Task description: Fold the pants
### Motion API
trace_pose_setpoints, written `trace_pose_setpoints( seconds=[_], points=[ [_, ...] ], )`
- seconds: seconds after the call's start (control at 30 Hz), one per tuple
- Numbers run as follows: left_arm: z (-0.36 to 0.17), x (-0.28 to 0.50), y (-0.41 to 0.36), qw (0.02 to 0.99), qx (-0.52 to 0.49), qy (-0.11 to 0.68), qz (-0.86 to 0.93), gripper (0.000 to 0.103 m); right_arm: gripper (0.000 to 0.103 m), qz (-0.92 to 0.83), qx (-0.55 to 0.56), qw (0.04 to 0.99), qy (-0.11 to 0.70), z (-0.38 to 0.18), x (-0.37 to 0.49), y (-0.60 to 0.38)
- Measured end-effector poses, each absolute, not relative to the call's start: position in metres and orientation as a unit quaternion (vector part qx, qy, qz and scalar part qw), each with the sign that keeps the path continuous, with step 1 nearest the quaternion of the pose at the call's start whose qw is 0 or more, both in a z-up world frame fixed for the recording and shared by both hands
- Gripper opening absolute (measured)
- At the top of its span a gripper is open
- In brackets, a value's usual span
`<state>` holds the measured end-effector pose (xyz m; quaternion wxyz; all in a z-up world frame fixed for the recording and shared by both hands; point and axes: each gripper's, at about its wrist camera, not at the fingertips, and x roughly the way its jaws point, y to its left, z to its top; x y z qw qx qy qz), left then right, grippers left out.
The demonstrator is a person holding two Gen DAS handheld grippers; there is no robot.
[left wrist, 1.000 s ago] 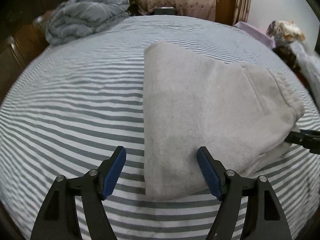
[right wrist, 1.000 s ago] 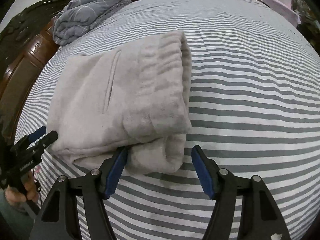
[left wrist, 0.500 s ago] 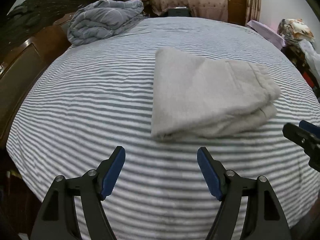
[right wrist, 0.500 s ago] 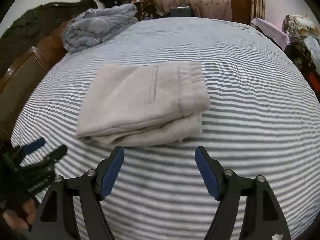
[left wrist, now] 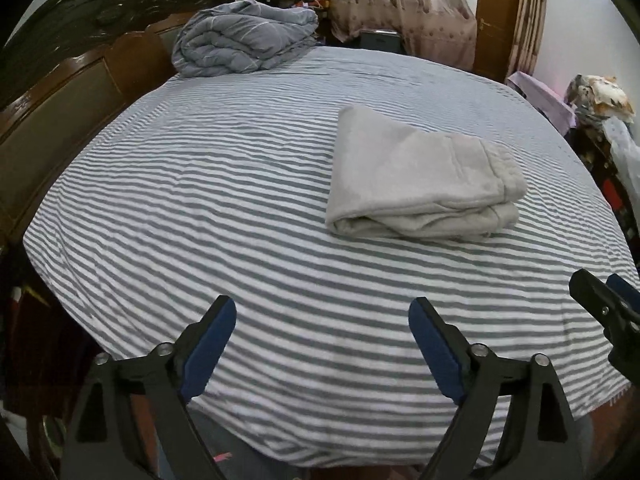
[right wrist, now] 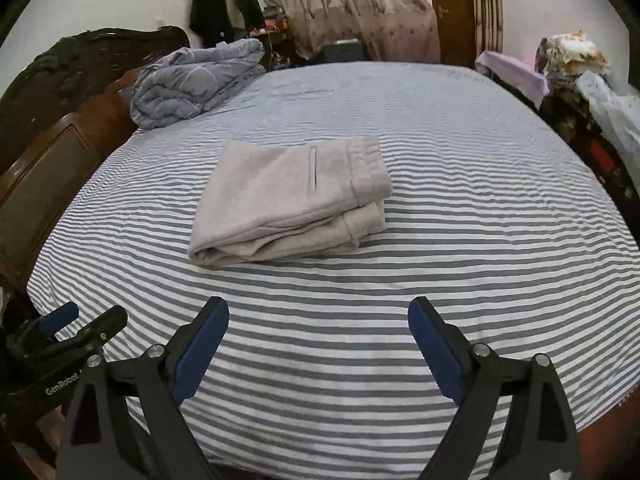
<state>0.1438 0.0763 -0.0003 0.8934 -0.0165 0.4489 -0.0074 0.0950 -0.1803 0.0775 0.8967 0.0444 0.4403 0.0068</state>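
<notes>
The light grey pants (left wrist: 416, 180) lie folded in a compact rectangle on the striped bed (left wrist: 240, 220), waistband to the right; in the right wrist view the pants (right wrist: 288, 200) show a pocket slit on top. My left gripper (left wrist: 322, 338) is open and empty, well back from the pants near the bed's front edge. My right gripper (right wrist: 318, 340) is open and empty, also back from the pants. The right gripper shows at the right edge of the left wrist view (left wrist: 608, 312), and the left gripper at the lower left of the right wrist view (right wrist: 76, 328).
A rolled blue-grey quilt (left wrist: 244, 40) lies at the bed's far left corner by the dark wooden headboard (left wrist: 72, 80). Curtains (right wrist: 352, 4) and a door stand behind the bed. Cluttered furniture (right wrist: 580, 80) stands along the right side.
Both grippers have pulled back from the pants toward the bed's front edge and stayed open. The folded pants lie where they were left.
</notes>
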Motion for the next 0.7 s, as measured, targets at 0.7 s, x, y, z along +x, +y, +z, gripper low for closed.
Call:
trace_pose_setpoints(
  seconds=[0.7],
  points=[
    [0.004,0.113,0.071,0.892,-0.017,0.451,-0.003,0.099,0.1,0.017,0.005,0.906,0.423,0.087,0.079,-0.167]
  ],
)
